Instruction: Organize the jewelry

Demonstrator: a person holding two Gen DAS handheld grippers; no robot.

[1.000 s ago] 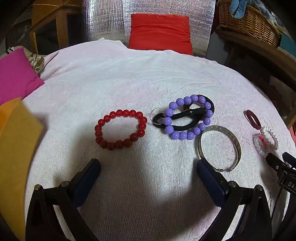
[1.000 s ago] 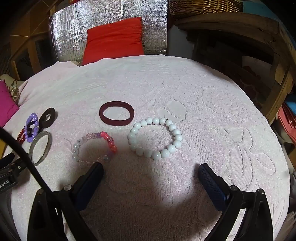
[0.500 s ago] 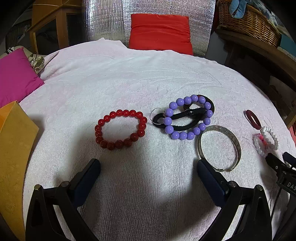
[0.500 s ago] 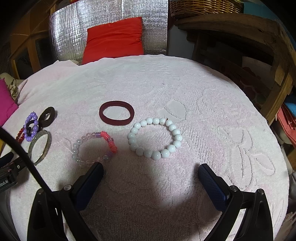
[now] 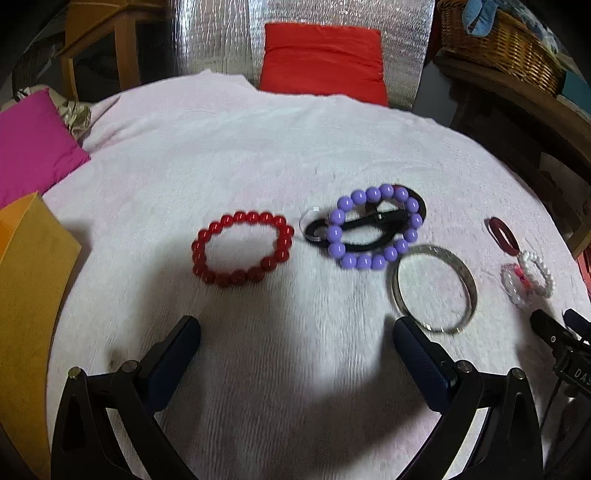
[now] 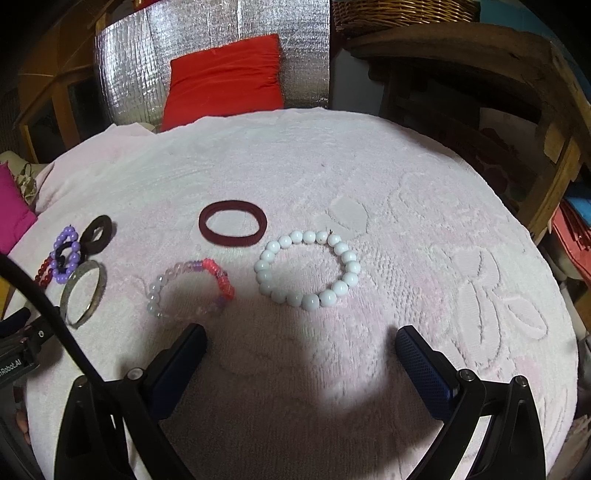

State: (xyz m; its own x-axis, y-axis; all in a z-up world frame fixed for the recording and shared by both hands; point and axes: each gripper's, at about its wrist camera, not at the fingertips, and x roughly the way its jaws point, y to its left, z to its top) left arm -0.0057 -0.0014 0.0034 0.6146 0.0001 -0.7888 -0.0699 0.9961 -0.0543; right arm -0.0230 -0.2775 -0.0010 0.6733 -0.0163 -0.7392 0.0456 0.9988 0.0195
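Both tongs stand apart and empty above the pink-covered table [image 6: 406, 177]: left tongs [image 5: 295, 332] near the red bead bracelet [image 5: 242, 253], right tongs [image 6: 301, 338] near the white bead bracelet [image 6: 308, 269]. The silver bangle [image 5: 434, 290] lies just right of the red bracelet's purple neighbour [image 5: 375, 227].

Red cushion [image 5: 322, 61] against foil [image 6: 129, 85], pink cushion [image 5: 33, 147] left, wicker basket [image 5: 502, 37] right, yellow board [image 5: 26, 295] nearest.

Red bead bracelet [image 6: 43, 272]: in the right wrist view mostly hidden behind a black cable [image 6: 48, 314] and the purple bead bracelet [image 6: 66, 254]. Wicker basket [image 5: 498, 33]: cut off by the top edge (contents unclear). Black ring [image 5: 369, 229]: partly covered by purple beads, shape uncertain.
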